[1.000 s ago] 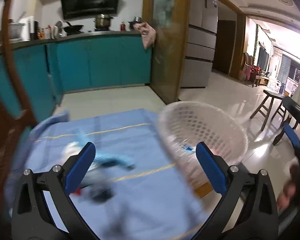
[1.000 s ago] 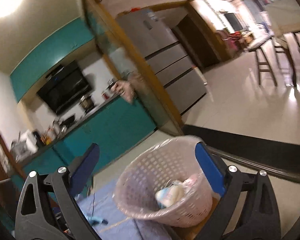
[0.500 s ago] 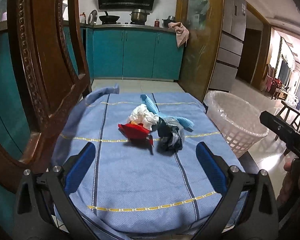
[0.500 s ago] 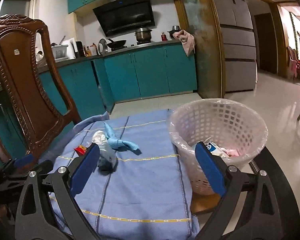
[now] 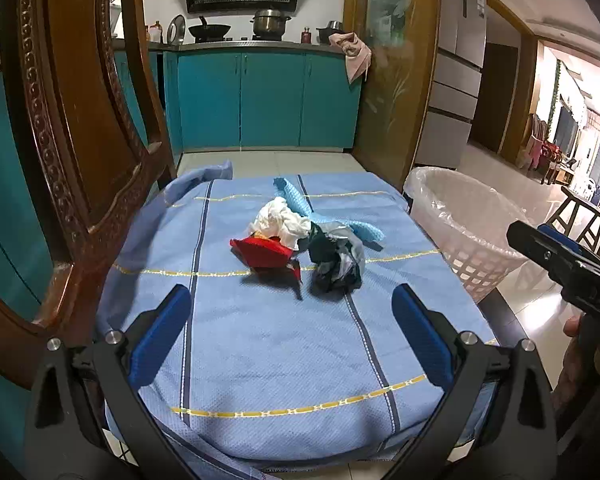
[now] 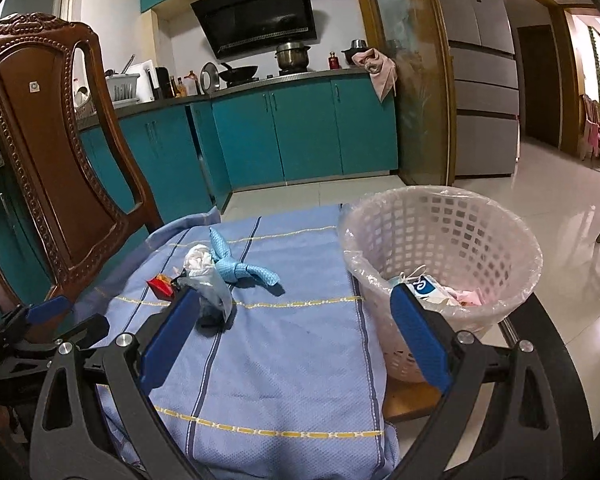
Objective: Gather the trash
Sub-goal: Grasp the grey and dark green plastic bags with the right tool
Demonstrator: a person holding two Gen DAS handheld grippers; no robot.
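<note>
A carved dark-brown wooden chair (image 6: 52, 152) stands left of a blue woven cloth with yellow and navy stripes (image 5: 276, 344). At the cloth's right edge sits a white plastic lattice basket lined with a clear bag (image 6: 456, 236), holding some wrappers. Mid-cloth lies the trash: a knotted light-blue rag (image 6: 236, 268), white crumpled paper (image 5: 280, 220), a grey-dark plastic wad (image 5: 336, 260) and a red wrapper (image 5: 264, 252). The left gripper (image 5: 292, 332) and right gripper (image 6: 292, 328) both gape wide, empty.
</note>
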